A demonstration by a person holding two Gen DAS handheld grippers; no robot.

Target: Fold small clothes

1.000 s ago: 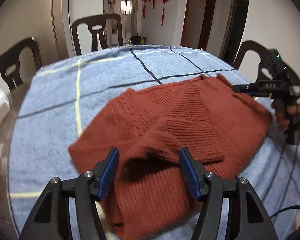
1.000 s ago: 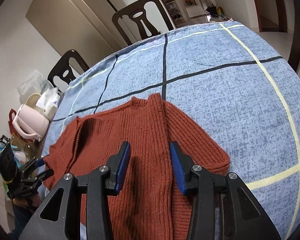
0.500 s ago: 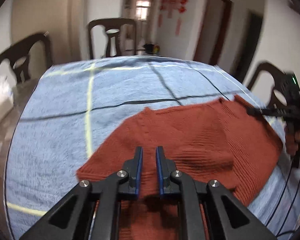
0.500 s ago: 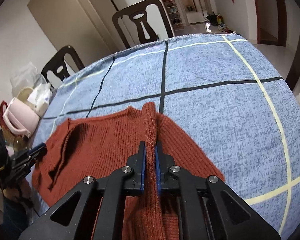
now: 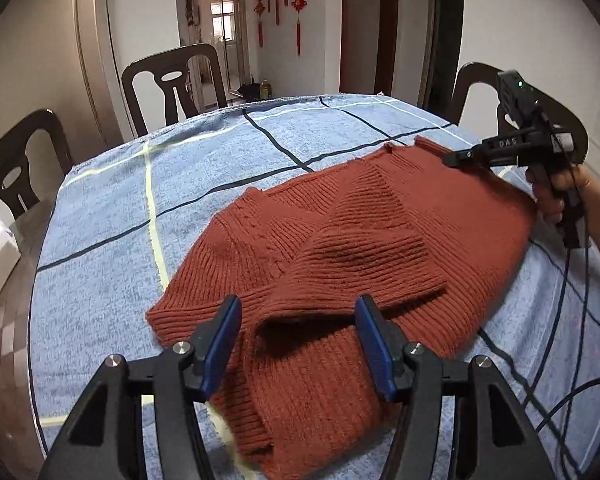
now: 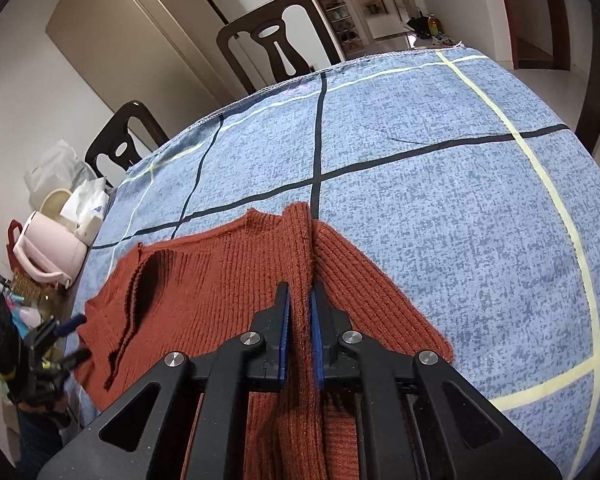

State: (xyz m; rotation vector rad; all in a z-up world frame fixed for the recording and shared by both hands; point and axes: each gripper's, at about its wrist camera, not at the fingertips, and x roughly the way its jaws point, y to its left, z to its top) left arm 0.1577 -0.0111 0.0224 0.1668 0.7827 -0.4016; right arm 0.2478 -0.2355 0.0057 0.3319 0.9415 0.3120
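On the blue checked desk lies a rust knit sweater, one sleeve folded across. Right gripper is clamped on a raised ridge of it; left gripper is opening, jaws astride the sleeve. Dark chairs ring the desk; bags crowd one edge.

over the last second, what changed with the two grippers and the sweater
The right gripper closed and now pinches a raised ridge of the sweater. The left gripper snapped shut half a second ago and its jaws are opening again, with the folded sleeve lying loose between them. The sweater stayed spread on the blue tablecloth.
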